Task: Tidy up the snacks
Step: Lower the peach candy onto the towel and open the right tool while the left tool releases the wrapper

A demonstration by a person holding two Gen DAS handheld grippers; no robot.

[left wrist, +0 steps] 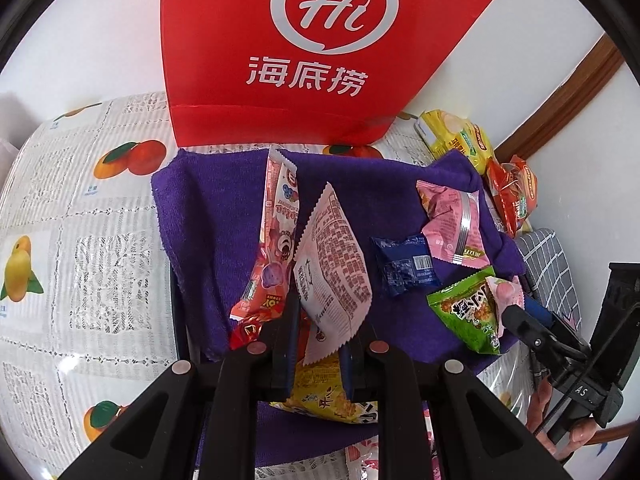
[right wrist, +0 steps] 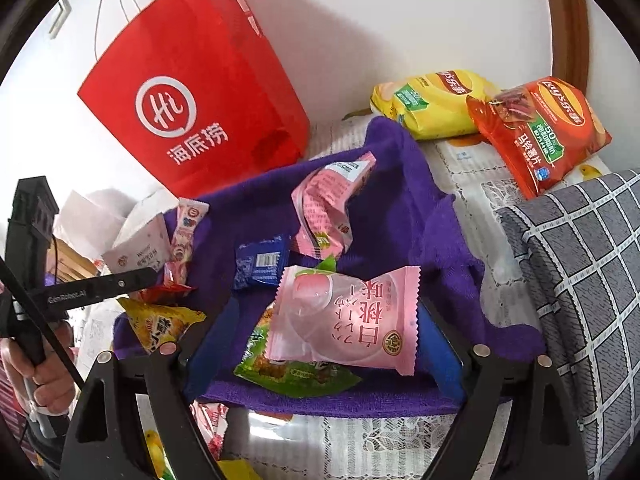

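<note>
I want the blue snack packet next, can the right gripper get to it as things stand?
Probably not directly. The right gripper is open, but the pink peach packet lies between its fingers atop a green packet, and the blue packet sits on the purple towel just beyond them.

The left gripper (left wrist: pixel 320 332) points steeply down, and its two black fingers (left wrist: pixel 286 344) are pressed close together on a white packet (left wrist: pixel 334 268), with a pink packet (left wrist: pixel 270 240) caught beside it on the left. The right gripper (right wrist: pixel 326 344) also tips down, with its blue-padded fingers (right wrist: pixel 450 356) spread wide apart, and a pink peach packet (right wrist: pixel 344 316) lies between them with the pads not squeezing it. A hand (right wrist: pixel 48 372) grips the left gripper's handle at the near left, and fingertips (left wrist: pixel 576 436) show on the right gripper's handle at the near right.
</note>
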